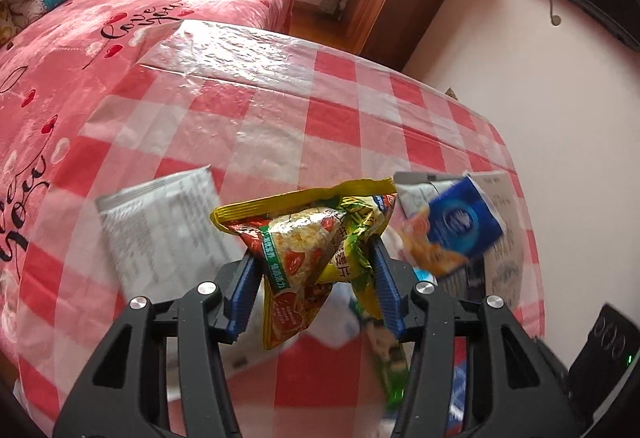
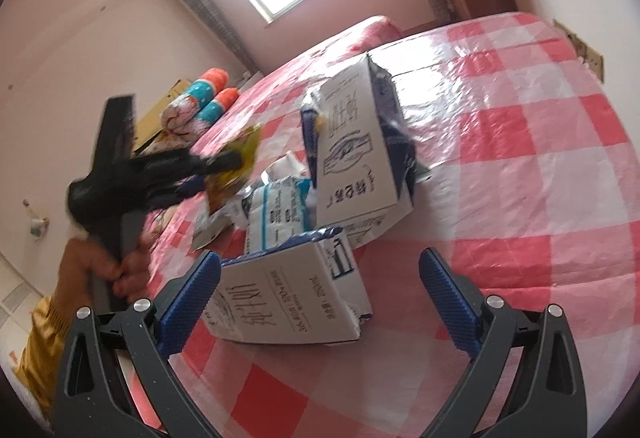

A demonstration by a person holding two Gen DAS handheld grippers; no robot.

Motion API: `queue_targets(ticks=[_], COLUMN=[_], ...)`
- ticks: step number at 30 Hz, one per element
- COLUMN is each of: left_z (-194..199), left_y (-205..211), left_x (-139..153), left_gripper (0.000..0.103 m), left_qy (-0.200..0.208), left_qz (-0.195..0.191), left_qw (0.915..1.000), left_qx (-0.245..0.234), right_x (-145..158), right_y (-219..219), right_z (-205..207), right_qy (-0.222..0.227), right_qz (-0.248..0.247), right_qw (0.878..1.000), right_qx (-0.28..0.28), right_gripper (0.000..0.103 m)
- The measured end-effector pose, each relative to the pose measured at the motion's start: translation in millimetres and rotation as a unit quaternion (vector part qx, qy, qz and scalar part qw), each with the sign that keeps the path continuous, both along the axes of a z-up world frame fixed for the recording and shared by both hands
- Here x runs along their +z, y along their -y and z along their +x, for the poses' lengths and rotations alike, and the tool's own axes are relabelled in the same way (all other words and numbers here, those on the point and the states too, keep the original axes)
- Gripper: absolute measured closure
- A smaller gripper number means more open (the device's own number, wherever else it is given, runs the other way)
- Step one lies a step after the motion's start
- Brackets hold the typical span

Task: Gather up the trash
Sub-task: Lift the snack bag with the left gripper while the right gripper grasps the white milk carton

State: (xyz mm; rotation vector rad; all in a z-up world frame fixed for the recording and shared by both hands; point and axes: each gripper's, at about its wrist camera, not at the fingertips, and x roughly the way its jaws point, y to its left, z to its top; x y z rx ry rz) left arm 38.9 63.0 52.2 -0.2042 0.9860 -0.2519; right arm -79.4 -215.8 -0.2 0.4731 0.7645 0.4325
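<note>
- The left gripper (image 1: pixel 314 262) has its jaws closed on a crumpled yellow snack wrapper (image 1: pixel 308 238), held clear above the red-and-white checked worktop (image 1: pixel 328 109); the wrapper hangs lengthwise down between the pads.
- Under and beside it the rest of the litter lies near the worktop's near edge: a white printed sheet (image 1: pixel 160 230) to the left, a blue packet (image 1: pixel 464 222) to the right (both blurred).
- The right gripper (image 2: pixel 320 290) has its jaws wide open and holds nothing. A flattened white carton (image 2: pixel 288 302) lies just ahead, between the pads but not pressed by them, its long axis running roughly across the gap.
- A second, taller white carton (image 2: pixel 360 157) stands tilted further back, with a crumpled white bag (image 2: pixel 280 209) between the two cartons.
- Judgement: the right hand is the nearer one for the flat carton; closing would likely take it across its width. No bin shows in either view, so where the wrapper goes I cannot tell.
</note>
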Motion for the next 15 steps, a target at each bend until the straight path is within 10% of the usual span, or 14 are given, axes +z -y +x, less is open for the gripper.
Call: queue_targets(ticks=[15], left_z=[-76.0], left_y=[-42.8], left_x=[-3.4], left_gripper=[0.05], left_qy=[0.026], left_qz=[-0.015], left_qw=[0.9996], left_qx=[0.002], right_x=[26.4], right_y=[-26.4], right_z=[43.1], right_qy=[0.016], right_qz=[-0.169], right_qw=[0.985], right_qx=[-0.036], right_gripper=[0.027])
